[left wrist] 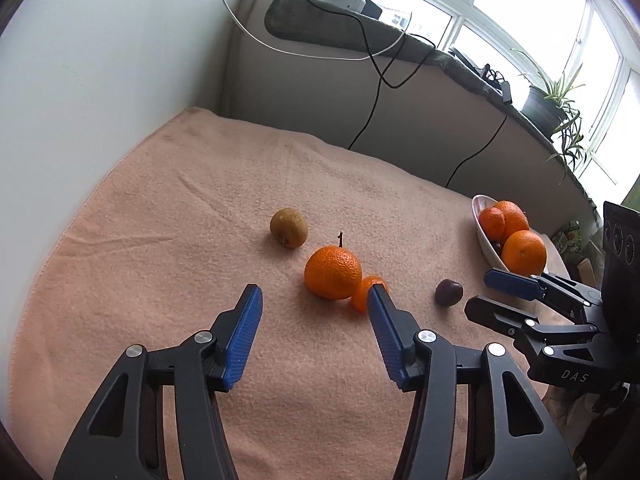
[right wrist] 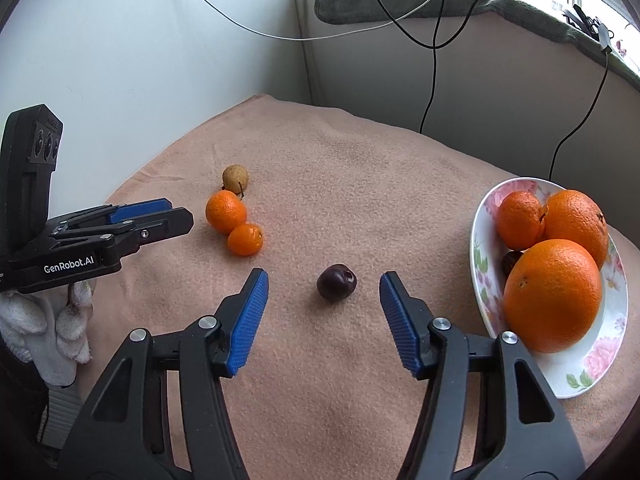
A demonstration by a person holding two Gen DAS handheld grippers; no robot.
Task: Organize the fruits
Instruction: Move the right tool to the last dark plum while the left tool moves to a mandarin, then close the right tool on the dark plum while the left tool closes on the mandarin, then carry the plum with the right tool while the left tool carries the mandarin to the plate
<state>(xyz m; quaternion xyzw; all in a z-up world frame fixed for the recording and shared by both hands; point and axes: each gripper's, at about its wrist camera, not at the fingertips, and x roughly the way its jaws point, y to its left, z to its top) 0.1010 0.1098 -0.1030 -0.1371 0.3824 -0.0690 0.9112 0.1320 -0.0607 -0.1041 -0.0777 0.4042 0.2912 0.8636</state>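
Right wrist view showed a fuzzy peach-coloured terry cloth (right wrist: 360,184) spread over the table, with a small, glossy, dark purple round plum (right wrist: 336,282) resting on it. The right gripper (right wrist: 324,292), black-framed with ribbed blue rubber pads (right wrist: 251,320), stood released, its jaws spread wide and holding nothing; the plum lay between the fingertips, slightly toward twelve o'clock, touching neither. At three o'clock sat a white oval ceramic plate with pink floral print (right wrist: 486,280), holding three dimpled oranges (right wrist: 552,294) and a dark fruit half hidden among them. Toward ten o'clock lay a pebbly-skinned mandarin with a stem (right wrist: 226,211), a smaller smooth mandarin (right wrist: 245,239) touching it, and a dull tan, rounded kiwi-like fruit (right wrist: 235,177) just behind.

Left wrist view had the left gripper (left wrist: 316,300) likewise unclenched and empty, with the stemmed mandarin at twelve o'clock just beyond its fingertips and the small one partly behind its right pad.
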